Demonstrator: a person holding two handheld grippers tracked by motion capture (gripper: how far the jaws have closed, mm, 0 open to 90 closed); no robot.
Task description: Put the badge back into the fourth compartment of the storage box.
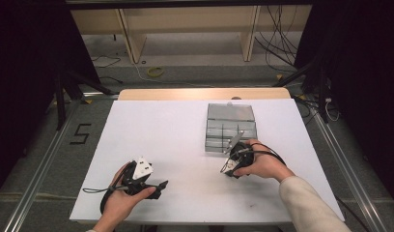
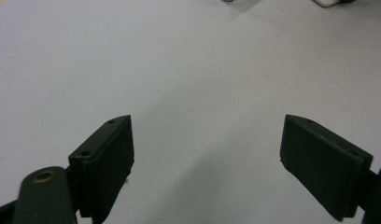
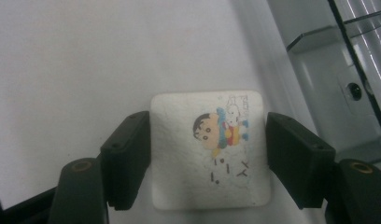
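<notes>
Right gripper view has the right gripper [image 3: 207, 154] straddling a white square cartoon tile [image 3: 208, 149] on the desk [image 1: 156, 135], jaws close to both edges, contact unclear; a clear compartment box [image 3: 338, 93] sits at 2 o'clock. Left gripper [image 2: 207, 163] gapes wide, empty.
</notes>
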